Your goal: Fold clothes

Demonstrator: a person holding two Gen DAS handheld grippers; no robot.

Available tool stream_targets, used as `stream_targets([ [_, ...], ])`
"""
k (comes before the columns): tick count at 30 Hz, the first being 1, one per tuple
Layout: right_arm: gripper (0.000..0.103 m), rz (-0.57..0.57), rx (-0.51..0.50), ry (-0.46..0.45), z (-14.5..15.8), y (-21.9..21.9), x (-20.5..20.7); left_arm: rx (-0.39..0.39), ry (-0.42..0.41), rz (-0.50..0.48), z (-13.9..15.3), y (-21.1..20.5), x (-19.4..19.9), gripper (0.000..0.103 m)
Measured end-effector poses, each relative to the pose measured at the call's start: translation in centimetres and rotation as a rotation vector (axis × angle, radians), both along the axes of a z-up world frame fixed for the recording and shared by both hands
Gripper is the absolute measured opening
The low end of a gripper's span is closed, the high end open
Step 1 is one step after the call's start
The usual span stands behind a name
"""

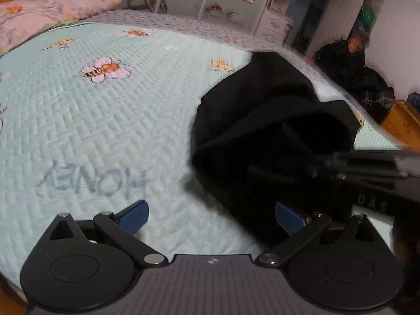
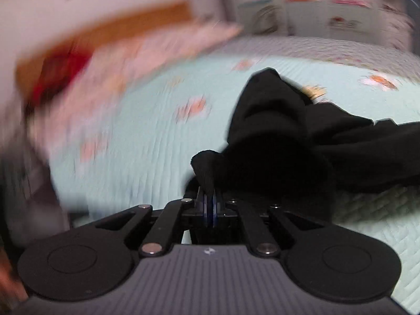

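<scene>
Pinching the black garment, the right claw grips its corner.

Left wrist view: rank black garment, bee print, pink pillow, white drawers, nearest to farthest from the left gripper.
From the left gripper:
1. black garment, just ahead, right, by the right finger.
2. bee print, mid-bed, left.
3. pink pillow, far left at the bed's head.
4. white drawers, beyond the bed, upper right.
</scene>
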State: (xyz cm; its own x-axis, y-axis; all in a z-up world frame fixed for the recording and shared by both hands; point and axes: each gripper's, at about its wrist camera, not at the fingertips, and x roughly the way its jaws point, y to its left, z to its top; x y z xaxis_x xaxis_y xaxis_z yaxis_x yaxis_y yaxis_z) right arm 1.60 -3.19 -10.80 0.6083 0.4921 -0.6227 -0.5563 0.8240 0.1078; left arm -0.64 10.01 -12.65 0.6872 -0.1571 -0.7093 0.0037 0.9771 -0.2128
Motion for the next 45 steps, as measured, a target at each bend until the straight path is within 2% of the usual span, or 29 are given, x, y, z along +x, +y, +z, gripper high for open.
stream_targets([
  [2,0.013,-0.045,0.040,0.006,-0.1,-1.0,-1.0,0.013,0.009,-0.008,-0.3,-0.3,-0.2,0.102],
  [4,0.030,-0.102,0.092,-0.008,0.3,-3.2,-1.2,-0.010,0.002,-0.018,-0.2,-0.2,-0.3,0.102],
  [9,0.039,-0.220,0.110,-0.124,1.3,-6.7,-1.3,-0.017,0.007,-0.003,-0.5,0.0,-0.2,0.102],
  [10,0.043,-0.233,0.090,-0.139,1.2,-7.3,-1.2,-0.019,0.012,0.001,-0.6,0.0,-0.2,0.102],
  [12,0.044,-0.241,0.041,-0.141,0.9,-8.6,-0.6,-0.022,0.017,0.006,-0.7,0.0,0.0,0.102],
  [17,0.041,-0.191,0.046,-0.036,-1.5,-6.8,3.1,-0.010,0.025,0.013,-0.8,0.0,0.4,0.102],
  [18,0.029,-0.201,0.055,-0.025,-1.8,-6.4,3.7,-0.006,0.029,0.015,-0.8,0.0,0.4,0.102],
  [19,0.012,-0.210,0.064,-0.015,-2.0,-6.0,4.3,-0.002,0.031,0.018,-0.8,0.0,0.5,0.102],
  [21,0.005,-0.228,0.086,-0.016,-1.8,-5.5,4.8,0.008,0.030,0.026,-0.7,0.0,0.5,0.102],
  [23,0.004,-0.260,0.097,-0.079,0.1,-6.1,3.6,0.015,0.026,0.036,-0.6,0.1,0.5,0.102],
  [27,0.004,-0.437,0.001,-0.228,4.7,-9.3,-1.3,0.011,0.015,0.034,-0.2,-0.2,0.3,0.102],
  [33,0.004,-0.662,-0.260,-0.160,2.5,-15.0,-5.2,0.052,-0.016,-0.061,0.6,-3.5,-0.3,0.102],
  [34,0.004,-0.678,-0.264,-0.141,1.7,-15.7,-5.3,0.070,-0.027,-0.088,0.8,-4.4,-0.5,0.102],
  [37,0.005,-0.711,-0.140,-0.070,-0.7,-17.5,-5.0,0.145,-0.076,-0.180,1.4,-7.4,-1.2,0.102],
  [41,0.018,-0.727,-0.016,-0.026,-2.2,-19.0,-4.2,0.304,-0.147,-0.246,1.0,-11.7,-1.5,0.102],
  [43,0.026,-0.742,0.053,-0.021,-2.1,-19.9,-4.2,0.340,-0.149,-0.258,0.5,-13.1,-1.0,0.102],
  [45,0.029,-0.749,0.105,-0.018,-1.9,-20.7,-4.2,0.349,-0.137,-0.274,0.1,-14.1,-0.6,0.102],
])
